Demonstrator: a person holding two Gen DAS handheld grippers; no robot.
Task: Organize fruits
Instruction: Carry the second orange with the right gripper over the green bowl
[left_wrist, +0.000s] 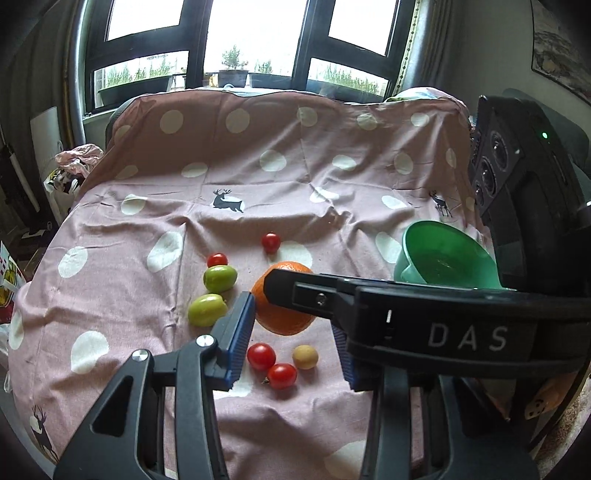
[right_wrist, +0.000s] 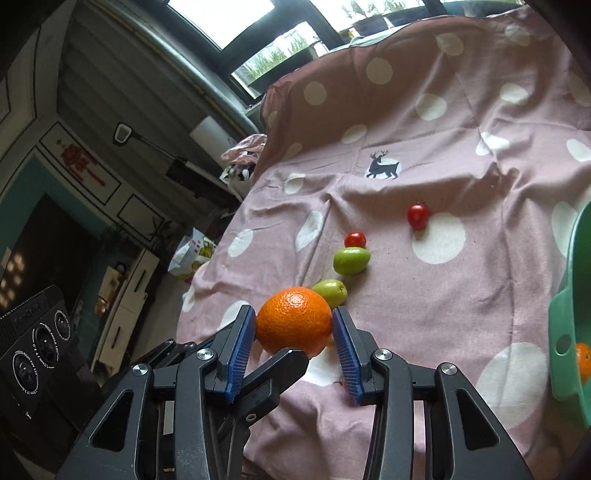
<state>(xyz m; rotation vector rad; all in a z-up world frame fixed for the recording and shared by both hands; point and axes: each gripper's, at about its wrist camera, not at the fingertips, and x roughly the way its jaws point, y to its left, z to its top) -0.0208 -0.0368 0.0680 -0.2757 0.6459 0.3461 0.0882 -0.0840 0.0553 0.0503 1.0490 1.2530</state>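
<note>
Right wrist view: right gripper (right_wrist: 294, 329) clamps the orange (right_wrist: 293, 319) at its middle above the cloth (right_wrist: 443, 295), firm, round, likely slippery; left gripper (left_wrist: 295, 332) seems empty, jaws apart.

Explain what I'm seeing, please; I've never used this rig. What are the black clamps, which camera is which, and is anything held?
There is no robot: a person holds a two-finger clamp in each hand, each with a camera looking along its fingers. One picture comes from the left gripper, the other from the right gripper. The right gripper's blue pads squeeze an orange. The left gripper's finger crosses under it; whether it grips too is hidden. On the spotted cloth lie four cherry tomatoes, two green fruits and a small tan fruit. A green basket stands at the right.
</note>
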